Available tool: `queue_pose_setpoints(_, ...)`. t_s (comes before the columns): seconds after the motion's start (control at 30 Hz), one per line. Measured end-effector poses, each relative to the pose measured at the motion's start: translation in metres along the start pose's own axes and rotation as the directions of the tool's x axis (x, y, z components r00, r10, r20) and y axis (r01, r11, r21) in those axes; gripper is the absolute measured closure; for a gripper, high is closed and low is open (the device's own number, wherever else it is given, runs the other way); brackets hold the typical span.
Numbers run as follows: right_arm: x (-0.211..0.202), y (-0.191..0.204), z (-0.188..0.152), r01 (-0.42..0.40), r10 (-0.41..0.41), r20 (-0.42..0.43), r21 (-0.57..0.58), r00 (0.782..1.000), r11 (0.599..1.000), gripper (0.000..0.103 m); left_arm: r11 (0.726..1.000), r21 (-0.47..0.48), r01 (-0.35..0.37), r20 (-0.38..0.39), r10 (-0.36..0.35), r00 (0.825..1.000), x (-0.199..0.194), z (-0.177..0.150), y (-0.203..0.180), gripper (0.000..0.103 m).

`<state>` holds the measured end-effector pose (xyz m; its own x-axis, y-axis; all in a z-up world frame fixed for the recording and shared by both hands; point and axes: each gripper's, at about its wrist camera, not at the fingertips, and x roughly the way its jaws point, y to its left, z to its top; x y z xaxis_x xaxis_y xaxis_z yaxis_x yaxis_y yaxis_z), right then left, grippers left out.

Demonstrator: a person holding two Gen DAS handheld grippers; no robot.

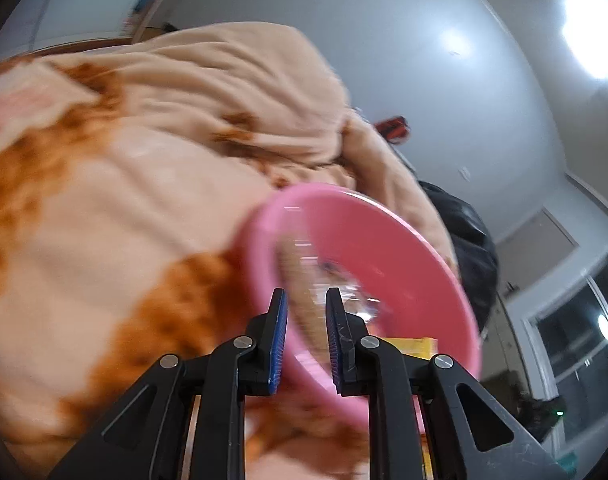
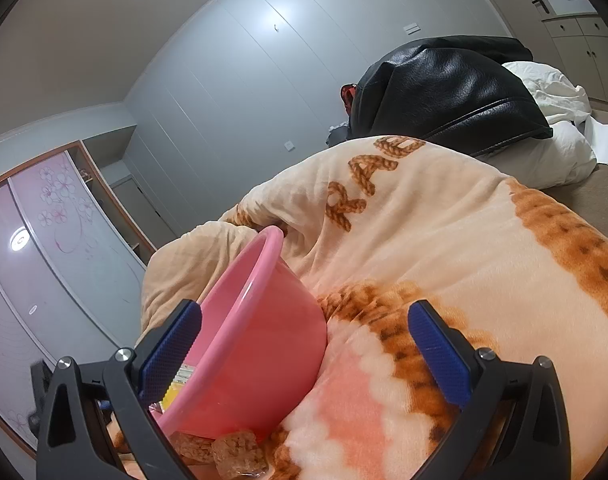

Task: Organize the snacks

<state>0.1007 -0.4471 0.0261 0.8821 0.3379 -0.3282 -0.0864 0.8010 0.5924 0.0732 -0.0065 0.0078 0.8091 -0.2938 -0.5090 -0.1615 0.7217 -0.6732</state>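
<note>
Left wrist view: sits behind the left gripper (image 1: 306, 332), looks forward along its fingers (image 1: 278, 340), close over the rim of the pink basin (image 1: 404, 264); blurred.
Right wrist view: sits behind the right gripper (image 2: 304, 360), close beside the basin's outer wall, facing the grey wall (image 2: 232, 92).
Shared: basin, peach blanket (image 1: 164, 184), black jacket (image 1: 472, 248), wall.

A peach and orange blanket (image 2: 444, 248) fills the middle. A black jacket (image 2: 452, 88) lies at one o'clock, a white duvet (image 2: 552, 148) beside it at two.
</note>
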Motion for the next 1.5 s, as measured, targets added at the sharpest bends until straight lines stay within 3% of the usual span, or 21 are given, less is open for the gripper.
queue_pose_setpoints(0.13, 0.002, 0.0, 0.0, 0.005, -0.005, -0.003, -0.001, 1.0, 1.0, 0.0, 0.998, -0.057, -0.037, 0.007, 0.037, 0.999, 0.001, -0.01, 0.031, 0.083)
queue_pose_setpoints(0.2, 0.002, 0.001, 0.0, 0.007, -0.007, -0.006, -0.004, 1.0, 1.0, 0.0, 0.999, -0.045, -0.002, 0.0, 0.002, 1.0, 0.003, -0.013, 0.03, 0.043)
queue_pose_setpoints(0.23, 0.002, 0.001, 0.0, 0.008, -0.008, -0.006, -0.004, 1.0, 1.0, 0.0, 0.999, -0.017, 0.039, 0.002, -0.039, 0.999, 0.002, -0.014, 0.026, 0.036)
queue_pose_setpoints(0.3, 0.002, 0.0, 0.0, 0.008, -0.008, -0.008, -0.004, 1.0, 1.0, 0.0, 0.998, 0.037, 0.048, 0.035, -0.049, 0.998, -0.004, -0.017, 0.018, 0.027)
queue_pose_setpoints(0.43, 0.003, 0.0, 0.0, 0.011, -0.011, -0.012, -0.003, 1.0, 1.0, 0.0, 0.999, 0.052, 0.001, 0.033, -0.003, 0.999, -0.001, -0.019, 0.015, 0.026)
queue_pose_setpoints(0.7, 0.004, 0.002, -0.001, 0.004, -0.005, -0.034, -0.016, 0.999, 1.0, 0.0, 0.999, 0.04, -0.017, 0.016, 0.017, 1.0, 0.004, -0.016, 0.018, 0.026)
queue_pose_setpoints(0.87, 0.004, 0.008, -0.005, -0.046, 0.04, -0.117, -0.049, 0.992, 0.998, 0.0, 0.999, 0.045, -0.022, 0.013, 0.022, 1.0, 0.003, -0.017, 0.017, 0.026)
queue_pose_setpoints(1.0, -0.001, 0.019, -0.014, -0.129, 0.091, -0.252, -0.136, 0.963, 0.982, 0.0, 0.999, 0.044, -0.021, 0.014, 0.021, 1.0, 0.003, -0.017, 0.017, 0.026)
queue_pose_setpoints(1.1, -0.009, 0.03, -0.025, -0.181, 0.091, -0.331, -0.252, 0.939, 0.951, 0.0, 0.999, 0.045, -0.024, 0.011, 0.023, 1.0, 0.004, -0.017, 0.017, 0.026)
queue_pose_setpoints(1.17, -0.011, 0.038, -0.034, -0.243, 0.105, -0.399, -0.313, 0.911, 0.918, 0.0, 0.999, 0.046, -0.025, 0.01, 0.024, 1.0, 0.004, -0.018, 0.017, 0.026)
queue_pose_setpoints(1.33, -0.001, 0.05, -0.052, -0.257, 0.014, -0.483, -0.441, 0.876, 0.86, 0.001, 0.999, 0.046, -0.024, 0.01, 0.024, 1.0, 0.003, -0.019, 0.017, 0.026)
queue_pose_setpoints(1.5, -0.011, 0.045, -0.054, -0.308, 0.009, -0.519, -0.492, 0.855, 0.814, 0.001, 0.999, 0.047, -0.025, 0.01, 0.024, 1.0, 0.003, -0.019, 0.017, 0.026)
